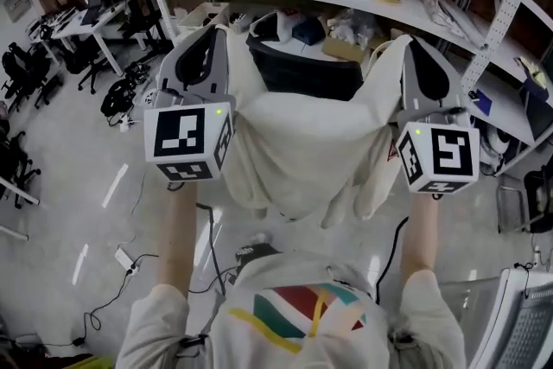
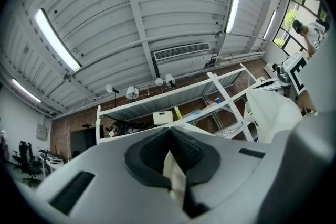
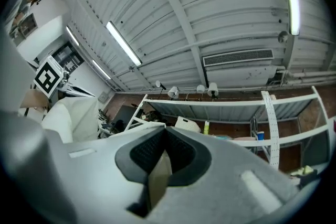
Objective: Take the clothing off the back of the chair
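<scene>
White shelving (image 1: pixel 432 13) crammed with odds and ends lines the far side of the workshop, above a pale floor (image 1: pixel 78 177). In front of it the white garment (image 1: pixel 298 147) hangs spread between two raised tools, with the dark chair back (image 1: pixel 302 73) showing just behind its top edge. The left tool (image 1: pixel 210 34) is clamped on one upper corner, a fold of cloth pinched between its pads. The right tool (image 1: pixel 416 47) grips the other corner the same way. Office chairs (image 1: pixel 26 69) and a desk (image 1: pixel 86 17) stand off to the far left.
</scene>
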`<state>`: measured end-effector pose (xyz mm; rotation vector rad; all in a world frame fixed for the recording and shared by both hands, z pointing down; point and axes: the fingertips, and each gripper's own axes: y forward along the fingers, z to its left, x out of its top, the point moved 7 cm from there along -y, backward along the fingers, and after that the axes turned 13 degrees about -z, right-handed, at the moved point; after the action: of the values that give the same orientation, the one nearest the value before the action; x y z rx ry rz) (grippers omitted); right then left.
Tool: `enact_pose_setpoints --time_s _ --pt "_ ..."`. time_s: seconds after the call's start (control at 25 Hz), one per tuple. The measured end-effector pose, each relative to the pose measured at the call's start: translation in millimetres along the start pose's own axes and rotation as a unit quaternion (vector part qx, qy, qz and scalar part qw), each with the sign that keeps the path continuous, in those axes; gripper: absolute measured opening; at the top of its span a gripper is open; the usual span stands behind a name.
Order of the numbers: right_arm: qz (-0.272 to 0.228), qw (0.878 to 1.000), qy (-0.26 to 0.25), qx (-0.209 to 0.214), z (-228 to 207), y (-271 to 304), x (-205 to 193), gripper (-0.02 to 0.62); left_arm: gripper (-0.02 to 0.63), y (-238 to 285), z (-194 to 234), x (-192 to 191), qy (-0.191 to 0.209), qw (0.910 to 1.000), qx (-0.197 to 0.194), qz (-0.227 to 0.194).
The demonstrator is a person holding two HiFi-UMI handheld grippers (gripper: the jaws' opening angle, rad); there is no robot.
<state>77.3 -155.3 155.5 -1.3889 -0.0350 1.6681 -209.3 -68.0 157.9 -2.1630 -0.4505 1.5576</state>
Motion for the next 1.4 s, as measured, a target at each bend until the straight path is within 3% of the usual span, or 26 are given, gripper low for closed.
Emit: enact_pose_setpoints --time_s 0.24,0.48,0.64,1.0,1.4 --pt "0.060 0.997 0.044 0.002 25 -31 -69 0.005 0.012 -41 -19 -68 -0.027 0.9977 0.014 0.060" --pt "0.106 0.993 0.059 0.000 46 -62 -113 0.005 0.012 -74 -33 -115 -0.019 0.9941 0.021 0.104" --pt "0.148 0.986 0.077 -0.007 55 -83 -137 0.005 0.012 -91 -39 -139 -0.047 0.9882 0.031 0.142" --pt "0.212 0.971 0.108 -0.005 74 -116 -174 0.006 0.012 -119 -48 -172 -0.069 0.9789 0.045 0.187" --pt "0.246 0.963 0.115 0.002 83 -131 -190 0.005 0.012 -136 -52 -186 -0.070 0.9737 0.062 0.208"
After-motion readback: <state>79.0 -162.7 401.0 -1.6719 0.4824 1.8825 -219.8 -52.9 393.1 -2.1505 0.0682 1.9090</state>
